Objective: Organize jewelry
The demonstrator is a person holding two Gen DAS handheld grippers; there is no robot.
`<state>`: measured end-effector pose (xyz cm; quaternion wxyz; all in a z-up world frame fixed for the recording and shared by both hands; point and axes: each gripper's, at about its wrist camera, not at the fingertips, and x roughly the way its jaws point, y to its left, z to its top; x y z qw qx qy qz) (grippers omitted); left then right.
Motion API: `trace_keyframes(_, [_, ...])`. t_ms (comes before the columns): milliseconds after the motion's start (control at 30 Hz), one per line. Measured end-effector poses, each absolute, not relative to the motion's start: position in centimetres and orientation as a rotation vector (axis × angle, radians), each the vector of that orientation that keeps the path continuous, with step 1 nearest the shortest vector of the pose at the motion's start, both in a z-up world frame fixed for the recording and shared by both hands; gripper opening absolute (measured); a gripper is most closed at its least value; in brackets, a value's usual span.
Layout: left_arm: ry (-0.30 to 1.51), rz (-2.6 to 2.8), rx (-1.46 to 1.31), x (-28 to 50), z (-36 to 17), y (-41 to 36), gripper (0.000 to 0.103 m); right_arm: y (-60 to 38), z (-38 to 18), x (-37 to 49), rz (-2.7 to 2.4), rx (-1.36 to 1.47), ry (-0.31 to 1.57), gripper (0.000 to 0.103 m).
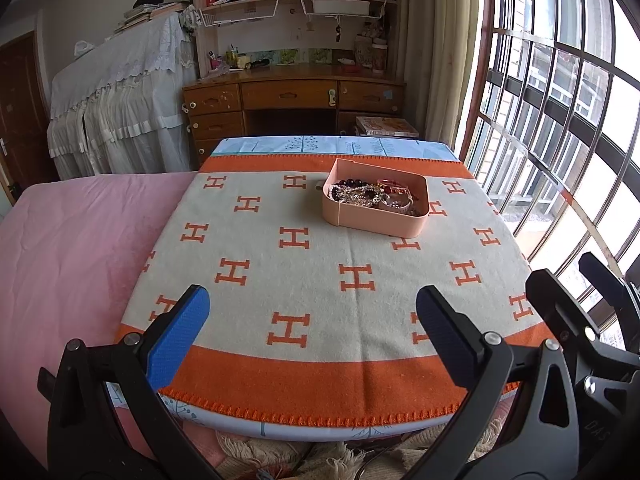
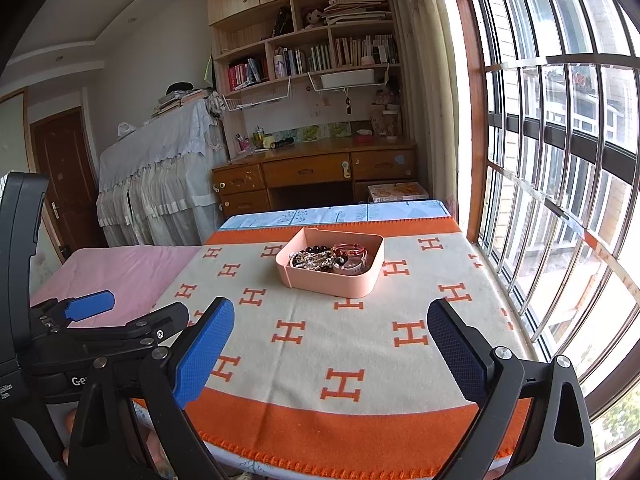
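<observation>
A pink tray (image 1: 370, 227) stands on the far middle of the orange-and-cream H-pattern blanket (image 1: 280, 272). It holds a pile of jewelry (image 1: 372, 194): dark bead bracelets, chains and pink bangles. The tray (image 2: 332, 282) and jewelry (image 2: 328, 260) also show in the right wrist view. My left gripper (image 1: 312, 312) is open and empty, above the blanket's near edge, well short of the tray. My right gripper (image 2: 330, 332) is open and empty, also near the front edge. The left gripper (image 2: 132, 312) shows at the left of the right wrist view.
The blanket covers a small table (image 1: 332, 146) beside a pink bed (image 1: 72, 240). A barred window (image 1: 560, 120) runs along the right side. A wooden desk (image 1: 292, 96) with bookshelves stands behind. A lace-covered cabinet (image 1: 120, 100) is at the back left.
</observation>
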<state>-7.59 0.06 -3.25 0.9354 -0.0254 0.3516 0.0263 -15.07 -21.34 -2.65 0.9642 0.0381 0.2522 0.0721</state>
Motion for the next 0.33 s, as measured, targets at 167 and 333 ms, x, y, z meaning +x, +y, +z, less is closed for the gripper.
trace_keyframes(167, [0.72,0.053,-0.049,-7.44,-3.52,0.35,0.103,-21.42,-3.02,-14.8,0.15,0.079,0.519,0.099])
trace_keyframes(333, [0.725,0.044,-0.059,-7.23,-3.78,0.44,0.103,-21.18,-3.51,-14.58,0.151,0.078,0.523,0.099])
